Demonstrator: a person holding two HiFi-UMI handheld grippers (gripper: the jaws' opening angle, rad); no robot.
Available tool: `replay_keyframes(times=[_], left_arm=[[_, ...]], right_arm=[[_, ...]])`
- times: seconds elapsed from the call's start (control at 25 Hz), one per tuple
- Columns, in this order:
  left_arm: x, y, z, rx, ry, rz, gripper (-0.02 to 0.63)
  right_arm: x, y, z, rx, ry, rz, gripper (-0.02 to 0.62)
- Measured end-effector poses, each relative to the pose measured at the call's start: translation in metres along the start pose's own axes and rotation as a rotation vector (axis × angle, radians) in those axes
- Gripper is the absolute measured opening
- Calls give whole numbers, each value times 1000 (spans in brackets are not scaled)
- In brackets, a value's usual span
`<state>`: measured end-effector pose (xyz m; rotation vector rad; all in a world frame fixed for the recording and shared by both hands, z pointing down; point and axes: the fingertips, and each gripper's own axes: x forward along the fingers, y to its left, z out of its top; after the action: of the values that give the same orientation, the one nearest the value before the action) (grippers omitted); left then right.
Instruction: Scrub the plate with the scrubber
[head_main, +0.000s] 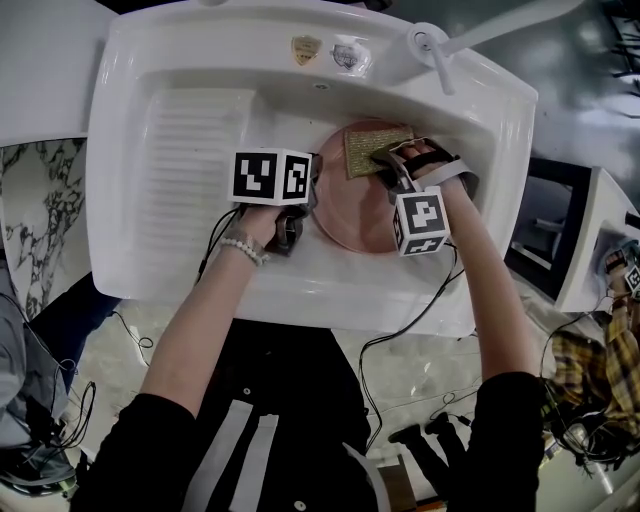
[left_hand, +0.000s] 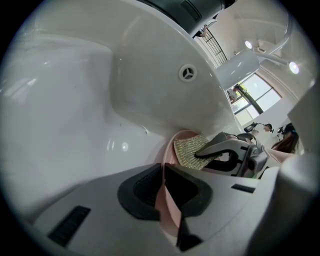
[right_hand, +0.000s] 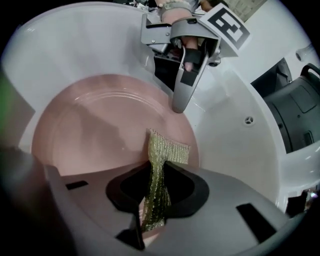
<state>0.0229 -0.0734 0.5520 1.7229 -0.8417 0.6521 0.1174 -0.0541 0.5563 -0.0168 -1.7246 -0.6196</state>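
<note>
A pink plate (head_main: 352, 212) lies in the white sink basin (head_main: 190, 150). My left gripper (head_main: 300, 208) is shut on the plate's left rim; in the left gripper view the pink plate rim (left_hand: 164, 200) runs between the jaws of the left gripper (left_hand: 162, 192). My right gripper (head_main: 395, 160) is shut on a gold-green mesh scrubber (head_main: 372, 148), which rests on the plate's far part. In the right gripper view the scrubber (right_hand: 159, 175) hangs between the jaws of the right gripper (right_hand: 155, 200) over the plate (right_hand: 100, 130), with the left gripper (right_hand: 181, 107) at the far rim.
The sink has a ribbed drainboard (head_main: 185, 170) at left and a tap (head_main: 435, 50) at the back right. An overflow hole (left_hand: 188, 73) sits in the basin wall. A marble floor (head_main: 40, 210) and cables (head_main: 400, 330) lie below the sink's front edge.
</note>
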Motion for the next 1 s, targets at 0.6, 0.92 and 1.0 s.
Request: replay_keyframes(times=[0.6,0.92,1.0], left_arm=[[1,-2,1,1,-5,-17,21],[0,-3,1,2,-6,-16,21],[0,-3,1,2,-7,-15,21]], right_arm=[[-19,27,-46,262,411,133,77],[-47,64,-51,333,617,388,77],[-55,74,-49,318,647,464,77]])
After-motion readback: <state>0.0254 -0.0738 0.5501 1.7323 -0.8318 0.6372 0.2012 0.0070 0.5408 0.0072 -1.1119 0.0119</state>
